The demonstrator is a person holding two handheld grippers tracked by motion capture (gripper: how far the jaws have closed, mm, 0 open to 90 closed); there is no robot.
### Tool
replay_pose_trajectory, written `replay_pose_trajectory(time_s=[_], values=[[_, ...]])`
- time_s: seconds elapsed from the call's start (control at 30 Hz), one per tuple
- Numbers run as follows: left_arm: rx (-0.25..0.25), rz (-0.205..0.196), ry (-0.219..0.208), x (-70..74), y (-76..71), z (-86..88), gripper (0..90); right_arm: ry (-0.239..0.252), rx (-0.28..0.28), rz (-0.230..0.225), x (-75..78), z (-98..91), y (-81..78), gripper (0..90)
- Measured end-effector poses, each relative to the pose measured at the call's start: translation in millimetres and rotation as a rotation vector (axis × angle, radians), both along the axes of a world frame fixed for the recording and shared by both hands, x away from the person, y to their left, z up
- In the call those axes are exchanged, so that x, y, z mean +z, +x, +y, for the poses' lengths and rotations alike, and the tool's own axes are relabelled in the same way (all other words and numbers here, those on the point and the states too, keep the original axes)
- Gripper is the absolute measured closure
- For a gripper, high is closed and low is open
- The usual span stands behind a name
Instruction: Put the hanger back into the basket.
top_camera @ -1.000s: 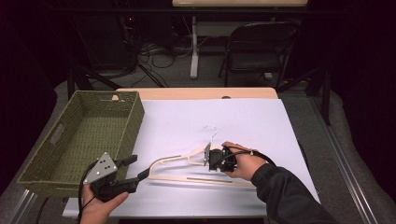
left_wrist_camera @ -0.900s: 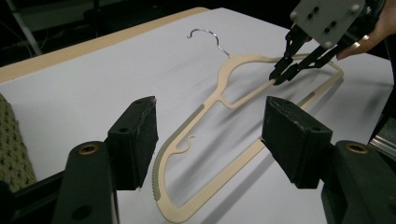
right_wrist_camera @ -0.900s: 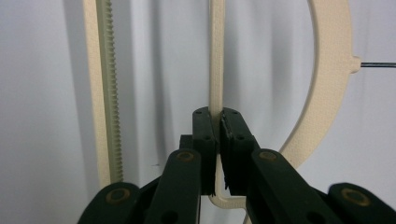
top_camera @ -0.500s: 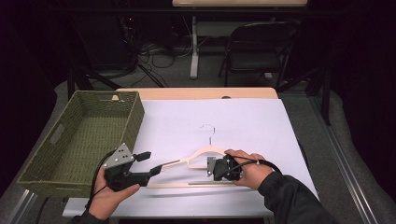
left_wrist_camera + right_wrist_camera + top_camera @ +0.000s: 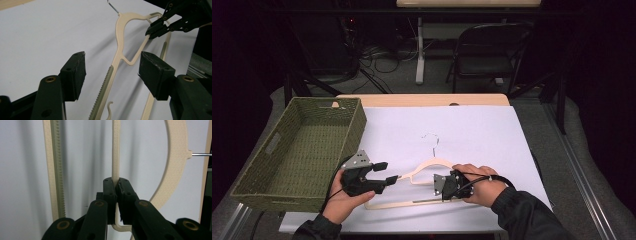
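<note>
Cream plastic hanger (image 5: 422, 172) lies on the white sheet (image 5: 472, 130) covering the table (image 5: 422, 99), near the front edge, metal hook (image 5: 432, 140) pointing away from the person; right gripper (image 5: 443, 186) sits at the hanger's right half, jaws clamped tight on a thin cream strut of the hanger, seen close in the right gripper view (image 5: 115, 185) with the strut running straight up from between the pads; ribbed bar (image 5: 56, 170) of the hanger runs parallel to the strut, apart from it; curved neck (image 5: 175, 157) of the hanger at the far side of that view, with the wire hook stub sticking out of it; left gripper (image 5: 384, 172) at the hanger's left end, jaws wide apart and have just been closing a little; in the left gripper view (image 5: 112, 75) the ribbed arm of the hanger passes between the two pads (image 5: 77, 72), neither pad touching it; right gripper also shows farther off in that view (image 5: 152, 31), pinching the hanger; green woven basket (image 5: 297, 150) stands at the table's left side, just beside the left hand (image 5: 343, 200); dark folding chair (image 5: 492, 55) beyond the table.
</note>
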State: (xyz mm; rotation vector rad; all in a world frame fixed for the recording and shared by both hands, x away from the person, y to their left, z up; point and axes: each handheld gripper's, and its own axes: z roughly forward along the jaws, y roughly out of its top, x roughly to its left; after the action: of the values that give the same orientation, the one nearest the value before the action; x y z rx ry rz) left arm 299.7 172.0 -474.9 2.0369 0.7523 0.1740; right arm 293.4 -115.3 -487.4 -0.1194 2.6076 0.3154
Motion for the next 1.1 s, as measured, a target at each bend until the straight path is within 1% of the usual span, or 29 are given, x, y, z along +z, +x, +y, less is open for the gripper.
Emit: replay_pose_trajectory(time_s=[0.03,0.07,0.1,0.13,0.2,0.23,0.27,0.3,0.33,0.37,0.4,0.43,0.5,0.53,0.57,0.63,0.67,0.7,0.73,0.77,0.8,0.9,0.93,0.97,1.0,1.03,1.07,1.1], values=[[-0.007,0.009,0.006,-0.7,2.1,-1.3,38.7,0.005,-0.002,0.0,-0.1,-0.2,-0.7,85.5],[-0.007,0.009,0.006,-0.7,2.1,-1.3,38.7,0.0,0.012,-0.014,0.0,0.0,-0.5,85.5],[-0.018,0.022,0.005,-1.5,4.9,-3.3,39.9,-0.007,0.013,-0.015,0.0,0.0,-0.7,85.5],[-0.018,0.02,0.008,-1.8,6.4,-3.7,41.4,-0.01,0.008,-0.019,-1.0,-0.1,-1.1,85.5],[-0.014,0.026,0.005,-2.1,8.1,-3.7,41.5,-0.012,0.011,-0.026,-1.7,0.1,-1.0,85.4],[-0.022,0.051,-0.018,-3.5,11.9,-2.4,42.8,-0.003,0.014,-0.027,-3.5,0.6,-0.9,85.5],[-0.022,0.051,-0.018,-3.5,11.9,-2.4,44.1,-0.003,0.014,-0.027,-3.5,0.6,-0.9,85.5],[-0.026,0.066,-0.031,-5.8,14.6,-1.8,45.2,-0.014,0.015,-0.043,-2.9,2.2,-2.3,85.4],[-0.026,0.066,-0.031,-5.8,14.6,-1.8,45.5,-0.014,0.015,-0.043,-2.9,2.2,-2.3,85.4],[-0.026,0.077,-0.019,-8.1,16.5,-2.1,46.0,-0.012,0.03,-0.044,-3.0,3.9,-2.8,85.4],[-0.033,0.088,-0.019,-9.5,17.4,-2.3,47.0,-0.014,0.036,-0.048,-3.0,4.6,-3.2,85.5],[-0.036,0.101,-0.024,-11.0,18.2,-2.7,47.2,-0.02,0.036,-0.047,-2.6,5.4,-3.7,85.4],[-0.048,0.136,-0.04,-13.8,20.6,-3.6,48.1,-0.014,0.036,-0.051,-3.3,6.1,-4.0,85.4],[-0.056,0.147,-0.045,-14.7,21.7,-4.5,48.8,-0.017,0.034,-0.05,-3.0,6.3,-3.9,85.5],[-0.06,0.156,-0.043,-15.3,22.1,-5.8,48.9,-0.013,0.04,-0.055,-3.4,6.5,-3.4,85.4],[-0.066,0.159,-0.044,-16.1,22.3,-7.7,49.0,-0.011,0.035,-0.056,-3.7,6.6,-3.6,85.4],[-0.074,0.165,-0.038,-16.4,22.5,-9.3,49.3,-0.004,0.041,-0.059,-4.4,6.7,-3.2,85.4],[-0.092,0.178,-0.035,-17.7,22.8,-13.4,49.9,-0.022,0.043,-0.062,-3.4,7.6,-3.7,85.4],[-0.101,0.184,-0.026,-18.1,23.3,-15.4,50.1,-0.014,0.042,-0.07,-4.4,7.7,-4.5,85.4],[-0.105,0.182,-0.019,-19.0,23.9,-17.6,50.4,-0.022,0.052,-0.07,-3.9,8.4,-4.5,85.5],[-0.107,0.182,-0.013,-19.7,24.5,-19.7,50.4,-0.015,0.055,-0.074,-4.4,8.7,-5.0,85.4],[-0.12,0.199,0.001,-21.5,27.0,-24.1,50.7,-0.018,0.06,-0.078,-3.7,9.9,-6.2,85.4],[-0.115,0.201,0.0,-22.6,27.7,-25.6,50.8,0.007,0.074,-0.081,-5.2,10.0,-5.6,85.4],[-0.119,0.21,0.003,-23.5,28.6,-26.6,51.1,-0.011,0.067,-0.09,-3.5,10.4,-6.5,85.5],[-0.123,0.216,0.013,-24.2,29.4,-27.4,51.3,-0.01,0.068,-0.092,-3.3,10.5,-6.7,85.4],[-0.126,0.222,0.01,-25.4,30.1,-28.3,51.6,-0.009,0.068,-0.093,-3.1,10.6,-6.8,85.4],[-0.126,0.227,0.017,-26.1,30.5,-29.1,51.9,-0.007,0.069,-0.094,-2.9,10.6,-6.9,85.4],[-0.135,0.241,0.018,-26.4,31.1,-29.6,52.7,-0.013,0.068,-0.091,-2.4,10.7,-7.0,85.4]])
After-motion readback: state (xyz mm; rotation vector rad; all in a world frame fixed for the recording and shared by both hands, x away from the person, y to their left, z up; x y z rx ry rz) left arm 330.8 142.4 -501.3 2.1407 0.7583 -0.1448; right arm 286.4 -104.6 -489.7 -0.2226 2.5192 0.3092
